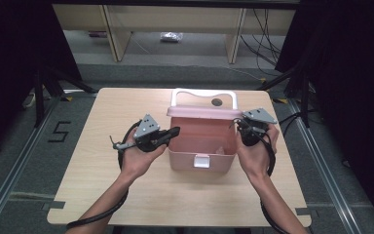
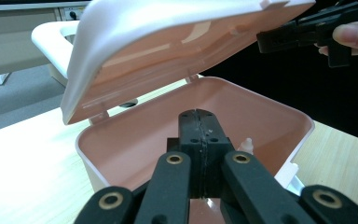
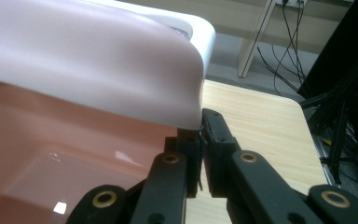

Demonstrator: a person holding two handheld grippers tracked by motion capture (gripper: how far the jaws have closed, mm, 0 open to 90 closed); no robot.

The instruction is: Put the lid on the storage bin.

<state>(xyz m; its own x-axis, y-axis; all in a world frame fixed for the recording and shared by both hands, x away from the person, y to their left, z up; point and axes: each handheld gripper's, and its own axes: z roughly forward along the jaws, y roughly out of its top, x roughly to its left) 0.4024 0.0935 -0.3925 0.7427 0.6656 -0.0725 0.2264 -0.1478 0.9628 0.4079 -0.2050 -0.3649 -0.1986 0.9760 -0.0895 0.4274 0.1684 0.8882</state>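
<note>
Pink box [image 1: 202, 146] mid-table [image 1: 126, 195], lid [image 1: 203, 111] half raised, left gripper [image 1: 175, 131] jaws together, empty, over the box's left rim, right gripper [image 1: 237, 126] jaws nearly together, pinching the lid's right edge

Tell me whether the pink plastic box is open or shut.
Open: the pink plastic box has its white-edged lid raised on its hinges, baring the interior.

Pink plastic box [image 1: 202, 146] mid-table, white-handled lid [image 1: 203, 111] raised — half open (white latch in front), upright
</note>
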